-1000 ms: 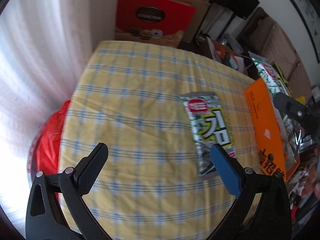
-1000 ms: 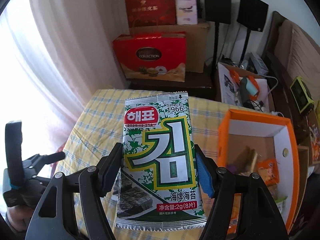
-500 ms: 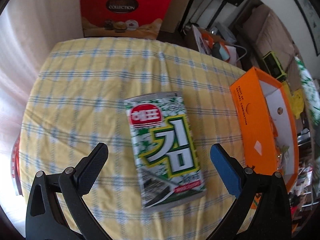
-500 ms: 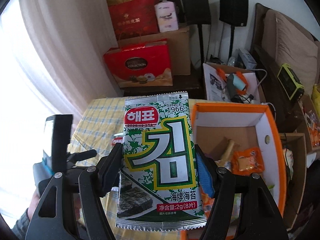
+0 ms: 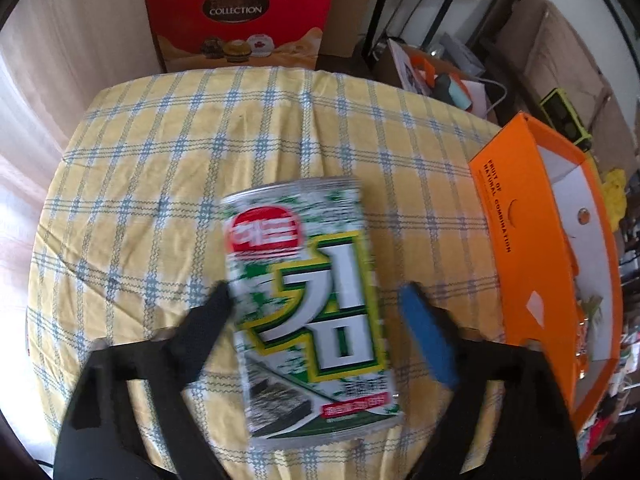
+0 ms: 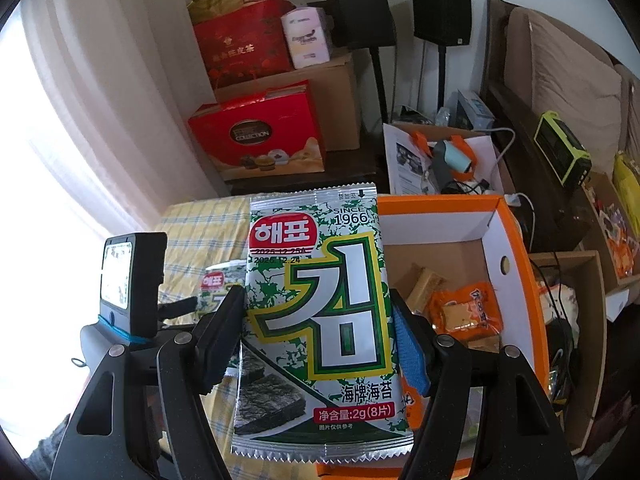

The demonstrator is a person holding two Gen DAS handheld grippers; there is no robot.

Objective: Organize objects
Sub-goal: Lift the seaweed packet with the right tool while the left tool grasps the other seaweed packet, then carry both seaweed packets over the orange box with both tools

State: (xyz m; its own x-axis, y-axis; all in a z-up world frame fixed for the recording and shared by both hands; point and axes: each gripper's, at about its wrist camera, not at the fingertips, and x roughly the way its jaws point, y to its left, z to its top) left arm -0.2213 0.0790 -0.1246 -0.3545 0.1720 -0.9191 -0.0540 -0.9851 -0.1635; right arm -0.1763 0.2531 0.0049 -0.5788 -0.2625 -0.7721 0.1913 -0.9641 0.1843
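- Here, the right gripper (image 6: 318, 338) clamps a flat silver-and-green foil seaweed packet (image 6: 320, 320) upright, above the near wall of the open orange cardboard box (image 6: 516, 264).
- Below, the left gripper (image 5: 316, 332) is closing around a second, matching seaweed packet (image 5: 312, 304) lying mid-table on the yellow checked tablecloth (image 5: 160, 184); its right pad looks clear of the foil.
- Risk: slick foil may slide or crumple if the jaws close off-centre.
- Farther off, a careless release could snag the box wall.
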